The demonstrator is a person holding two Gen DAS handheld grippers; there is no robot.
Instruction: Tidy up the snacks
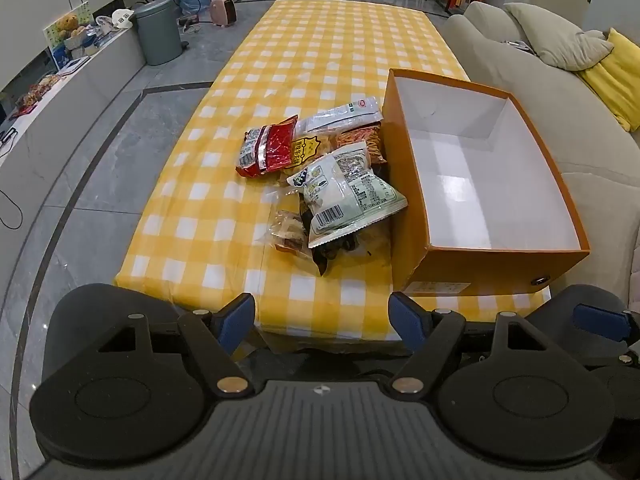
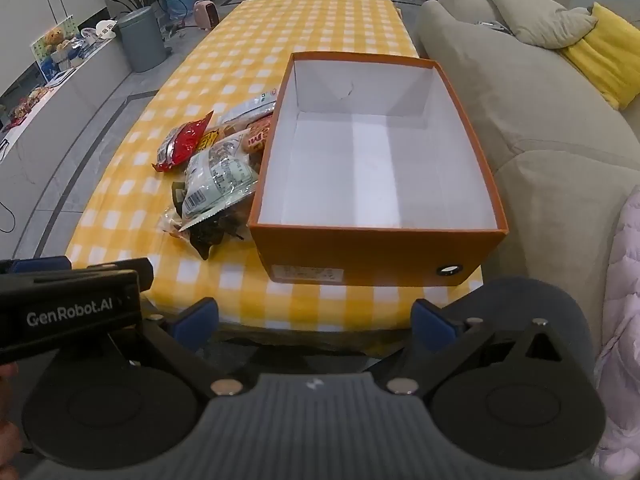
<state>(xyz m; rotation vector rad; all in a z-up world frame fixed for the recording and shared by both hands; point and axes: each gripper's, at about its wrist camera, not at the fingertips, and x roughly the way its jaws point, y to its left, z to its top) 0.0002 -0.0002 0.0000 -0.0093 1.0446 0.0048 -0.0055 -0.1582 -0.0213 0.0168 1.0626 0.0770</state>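
A: Long table under a yellow-and-white checked cloth (image 1: 312, 60), soft-looking, creased at the near edge. Beige upholstered sofa (image 1: 520, 92) alongside, matte and rounded, with a yellow cushion (image 1: 616, 76).

B: Next down in size?

A: Orange cardboard box (image 2: 360, 250), rectangular, lid off, smooth white inside, nothing in it. Standing on the cloth at the sofa side, small metal eyelet and a paper label on the near end wall.

B: And the snacks?

A: Heaped on the cloth just left of the box, touching its long wall. On top, a pale green-and-white plastic packet (image 1: 348, 194), puffy, crinkled, barcode and serrated edge showing. Beneath it a clear bag (image 1: 288, 232) and dark glossy wrapping. Further back a shiny red foil packet (image 1: 266, 152), a white flat pouch (image 1: 344, 114), an orange-patterned packet (image 1: 362, 140) against the box.

B: Tools?

A: Left gripper (image 1: 322, 322) spread wide, blue pads, nothing between them, hovering short of the table's near edge. Right gripper (image 2: 316, 322) likewise spread wide and empty, aimed below the box's end wall. Black, hard plastic, round ribbed housings.
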